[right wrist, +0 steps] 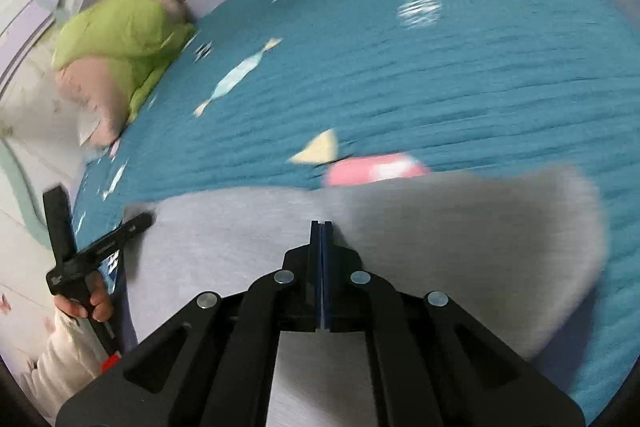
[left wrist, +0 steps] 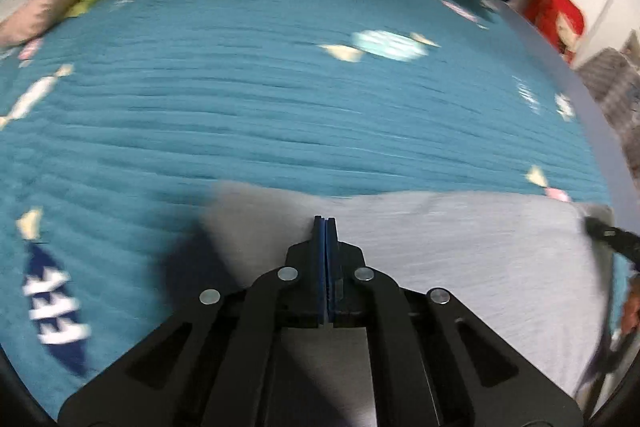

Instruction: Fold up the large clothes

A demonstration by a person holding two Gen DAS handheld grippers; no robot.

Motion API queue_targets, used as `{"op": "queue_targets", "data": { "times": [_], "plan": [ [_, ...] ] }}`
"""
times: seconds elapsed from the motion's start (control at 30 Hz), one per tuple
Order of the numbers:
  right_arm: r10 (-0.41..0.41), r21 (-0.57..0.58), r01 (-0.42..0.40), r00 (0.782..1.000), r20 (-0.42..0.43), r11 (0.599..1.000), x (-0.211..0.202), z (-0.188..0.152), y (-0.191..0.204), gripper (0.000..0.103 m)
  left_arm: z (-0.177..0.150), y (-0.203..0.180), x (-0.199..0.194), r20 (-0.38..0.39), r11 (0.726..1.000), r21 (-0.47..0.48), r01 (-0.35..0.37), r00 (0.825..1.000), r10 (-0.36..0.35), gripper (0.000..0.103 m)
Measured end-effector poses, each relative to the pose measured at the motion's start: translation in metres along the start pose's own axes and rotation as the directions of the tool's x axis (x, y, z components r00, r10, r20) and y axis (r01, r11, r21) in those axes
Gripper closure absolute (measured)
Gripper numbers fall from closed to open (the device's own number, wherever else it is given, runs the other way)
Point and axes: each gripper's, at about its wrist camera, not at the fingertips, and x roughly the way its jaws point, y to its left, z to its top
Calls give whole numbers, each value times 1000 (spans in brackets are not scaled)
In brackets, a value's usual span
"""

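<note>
Tongs L & R both clamped on grey garment over teal bedspread.

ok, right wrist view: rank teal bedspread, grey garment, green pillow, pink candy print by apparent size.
1. teal bedspread
2. grey garment, though nearness to the camera inflates it
3. green pillow
4. pink candy print, partly hidden by the garment

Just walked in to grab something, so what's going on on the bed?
A person is folding a light grey fabric garment on a teal bedspread printed with candies. Each hand holds a black two-finger tool: the left tool and the right tool are both shut on the garment's edge. The pictures are blurred.
</note>
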Motion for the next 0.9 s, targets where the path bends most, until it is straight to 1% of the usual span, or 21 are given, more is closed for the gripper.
{"op": "queue_targets", "data": {
  "times": [0.03,0.07,0.13,0.17,0.2,0.23,0.27,0.3,0.33,0.37,0.43,0.53,0.6,0.63,0.77,0.83,0.87,0.9],
  "plan": [
    [-90,-9,90,996,15,996,-3,1,-9,103,1,5,-3,2,1000,-17,-17,1000,17,101],
    [-93,18,92,996,14,996,-7,1,-18,103,2,8,-5,5,999,-23,-46,999,47,101],
    [-32,144,30,999,12,989,-17,1,-39,103,3,8,-11,6,998,-13,-63,998,63,101],
    [-33,165,28,999,27,986,-26,0,-42,103,3,4,-16,19,996,6,-84,996,84,100],
    [-57,148,50,997,42,988,-34,-2,-40,102,3,0,-21,35,994,21,-105,994,104,99],
    [-82,126,74,995,62,989,-42,-4,-34,97,4,-5,-29,63,991,26,-131,990,129,97],
    [-69,118,58,994,89,991,-48,-4,-26,97,4,-8,-32,72,992,21,-124,990,122,97],
    [-30,118,18,994,102,993,-52,-5,-22,97,5,-12,-38,76,997,8,-83,994,82,97],
    [10,114,-23,993,116,993,-55,-7,-10,97,3,-16,-42,81,998,1,-65,995,65,97],
    [27,105,-41,992,124,994,-54,-8,-1,97,2,-21,-46,88,998,2,-59,994,58,97],
    [87,74,-96,988,125,993,-51,-12,23,97,-1,-38,-52,95,998,39,-42,995,38,97],
    [191,17,-193,978,80,981,-40,-27,72,97,-11,-64,-54,71,995,96,-2,997,-5,97],
    [223,-18,-222,974,49,975,-29,-34,94,97,-21,-78,-53,55,992,128,14,998,-22,97],
    [238,-36,-237,971,17,971,-19,-41,106,97,-28,-85,-51,38,989,145,20,999,-25,97],
    [235,-65,-240,969,-70,969,8,-62,127,97,-51,-98,-39,-15,983,179,34,999,-32,97],
    [203,-63,-211,974,-104,976,18,-69,123,97,-62,-98,-33,-40,984,179,22,999,-15,97],
    [182,-51,-188,977,-113,981,23,-73,113,98,-66,-96,-30,-46,984,180,12,999,-4,97],
    [185,-35,-190,976,-114,981,24,-74,104,103,-70,-93,-29,-41,983,185,0,999,8,98]
  ]
}}
